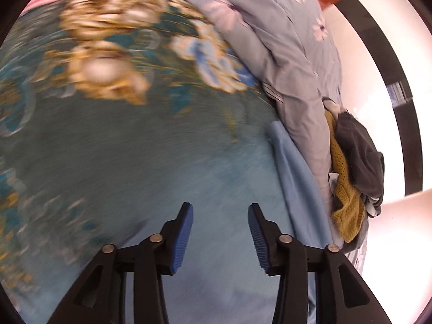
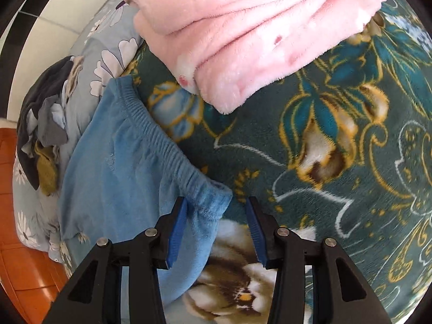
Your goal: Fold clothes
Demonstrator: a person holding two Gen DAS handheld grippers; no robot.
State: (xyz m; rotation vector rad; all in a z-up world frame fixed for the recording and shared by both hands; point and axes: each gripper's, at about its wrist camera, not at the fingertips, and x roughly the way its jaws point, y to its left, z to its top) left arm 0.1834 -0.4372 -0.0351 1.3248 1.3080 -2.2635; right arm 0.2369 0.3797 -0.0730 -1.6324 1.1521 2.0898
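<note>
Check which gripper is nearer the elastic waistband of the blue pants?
Right. The right gripper sits open at the waistband corner. The left gripper is over plain blue fabric; no waistband in its view.

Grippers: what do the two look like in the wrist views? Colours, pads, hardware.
Both look alike. The left gripper and the right gripper each have matte black angular linkage arms with triangular cut-outs and round silver pivot pins. The jaws carry blue ribbed pads on their inner faces, the same on the right. No cables, labels, hands or sleeves show in either view.
</note>
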